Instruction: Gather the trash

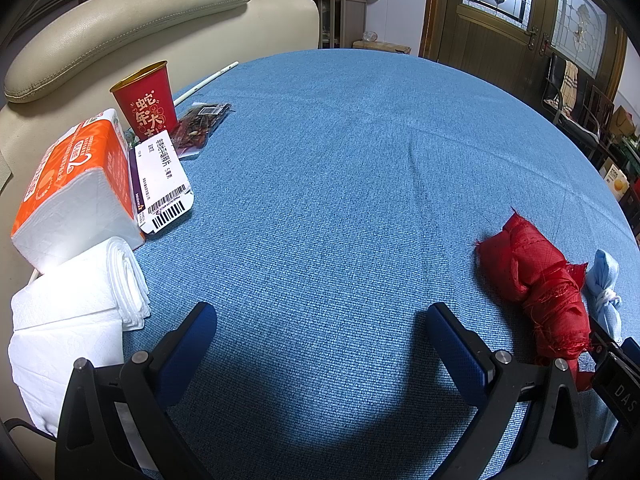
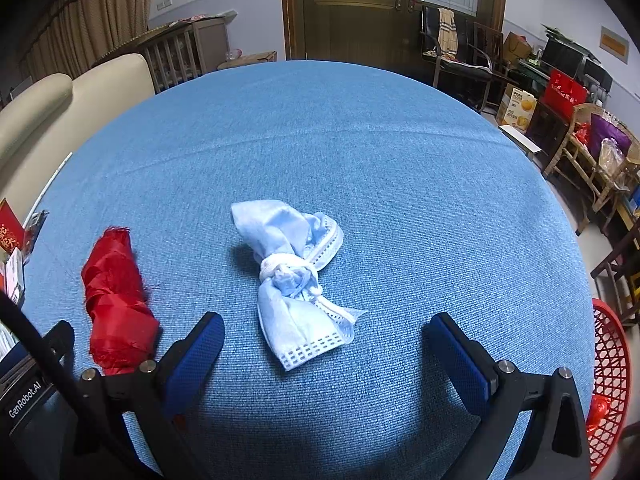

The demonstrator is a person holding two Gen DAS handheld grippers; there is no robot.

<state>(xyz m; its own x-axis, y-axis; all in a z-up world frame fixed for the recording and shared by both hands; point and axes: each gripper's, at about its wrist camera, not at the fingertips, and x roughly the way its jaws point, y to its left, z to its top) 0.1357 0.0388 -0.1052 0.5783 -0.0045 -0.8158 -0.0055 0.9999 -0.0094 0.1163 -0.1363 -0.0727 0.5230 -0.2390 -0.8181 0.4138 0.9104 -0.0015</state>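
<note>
Knotted mask [image 2: 296,280] lies between the right gripper's [image 2: 324,340] wide-spread, empty fingers; left gripper [image 1: 320,332] likewise.

Your table [image 2: 360,140] wears blue cloth. On it you have a knotted blue mask [image 2: 296,280] at centre, a red cloth bundle [image 2: 114,300] at nine o'clock, and beyond that tissues [image 1: 76,184], a red cup [image 1: 146,100].

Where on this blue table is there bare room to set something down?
The wide middle and far half of the blue cloth is bare, between the red cup and the red fabric bundle. Crowded along the left edge: tissue pack, folded tissues.
</note>
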